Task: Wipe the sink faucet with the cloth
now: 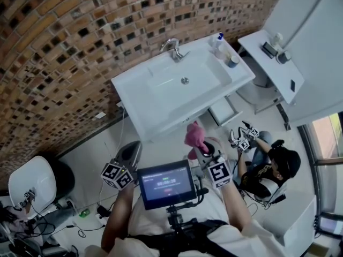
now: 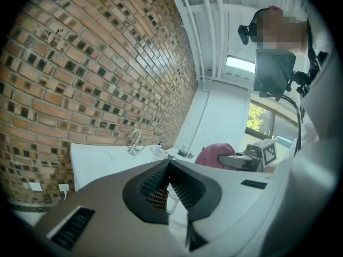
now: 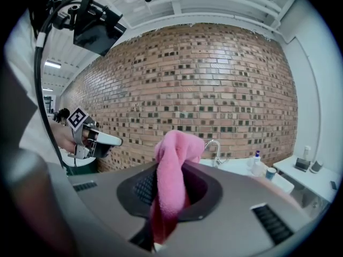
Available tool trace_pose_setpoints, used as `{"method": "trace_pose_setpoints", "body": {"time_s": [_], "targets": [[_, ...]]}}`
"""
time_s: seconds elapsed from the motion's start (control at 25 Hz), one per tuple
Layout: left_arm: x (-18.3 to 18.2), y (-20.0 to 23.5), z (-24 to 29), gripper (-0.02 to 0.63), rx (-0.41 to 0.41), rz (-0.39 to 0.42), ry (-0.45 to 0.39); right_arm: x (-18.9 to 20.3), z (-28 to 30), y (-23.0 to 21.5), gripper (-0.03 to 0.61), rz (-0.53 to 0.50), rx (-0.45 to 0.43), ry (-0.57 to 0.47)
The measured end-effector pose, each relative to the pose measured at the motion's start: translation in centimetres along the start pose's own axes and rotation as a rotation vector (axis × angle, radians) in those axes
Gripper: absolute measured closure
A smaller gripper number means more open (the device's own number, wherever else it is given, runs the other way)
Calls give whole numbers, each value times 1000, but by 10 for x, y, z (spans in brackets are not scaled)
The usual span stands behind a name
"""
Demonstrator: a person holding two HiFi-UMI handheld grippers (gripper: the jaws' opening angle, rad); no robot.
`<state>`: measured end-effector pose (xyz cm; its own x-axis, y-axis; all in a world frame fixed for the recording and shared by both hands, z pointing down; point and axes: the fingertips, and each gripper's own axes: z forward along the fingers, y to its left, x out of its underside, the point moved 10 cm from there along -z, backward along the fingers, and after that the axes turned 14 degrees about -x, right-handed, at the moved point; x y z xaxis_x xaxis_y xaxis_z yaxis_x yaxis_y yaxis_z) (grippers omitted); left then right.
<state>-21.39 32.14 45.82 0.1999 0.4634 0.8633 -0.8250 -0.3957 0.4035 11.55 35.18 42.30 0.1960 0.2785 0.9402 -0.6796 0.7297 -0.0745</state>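
Head view first: the white sink (image 1: 133, 96) sits against the brick wall (image 1: 64, 47), the faucet (image 1: 173, 49) curving up at its back edge. Both grippers are short of the basin's front rim, well apart from the tap. The right gripper (image 1: 201, 150) carries the pink cloth (image 1: 194, 135), bunched and sticking up out of its tip. The left gripper (image 1: 130, 150) hangs level with it on the other side of the chest screen (image 1: 166, 184). Bottles (image 1: 218, 40) and a cup (image 1: 232, 61) stand on the sink's right corner, close to the tap.

Left gripper view now: its jaws are pressed together with nothing between them, pointing toward the faucet (image 2: 134, 142), with the cloth (image 2: 214, 154) showing off to the right.

Right gripper view: the jaws are clamped on the cloth (image 3: 176, 154), pinched near its middle, a rounded wad above and a tail hanging below. The faucet (image 3: 214, 148) peeps out just past the wad.

So this reads as the approach, wiping not yet begun. To do it well, I'd say bring the wad, not the hard jaw tips, onto the spout, wrap it round the curve and stroke base to tip. Keep the grip tight so the cloth doesn't slip, and swing clear of those bottles on the right
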Motion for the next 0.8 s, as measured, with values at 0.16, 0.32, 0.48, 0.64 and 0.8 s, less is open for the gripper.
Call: {"method": "trace_pose_setpoints", "body": {"time_s": [0.16, 0.32, 0.48, 0.64, 0.8], "targets": [[-2, 3, 2, 620, -1, 16, 13, 1, 2, -2, 517, 29, -1, -22], [-4, 3, 7, 620, 4, 34, 29, 4, 0, -5, 517, 61, 0, -39], [-6, -8, 17, 620, 6, 80, 36, 10, -8, -16, 517, 110, 11, -57], [-11, -19, 26, 620, 12, 123, 45, 15, -18, -25, 517, 177, 30, -91], [-12, -35, 38, 620, 24, 124, 48, 25, -31, -36, 518, 208, 63, -93]]}}
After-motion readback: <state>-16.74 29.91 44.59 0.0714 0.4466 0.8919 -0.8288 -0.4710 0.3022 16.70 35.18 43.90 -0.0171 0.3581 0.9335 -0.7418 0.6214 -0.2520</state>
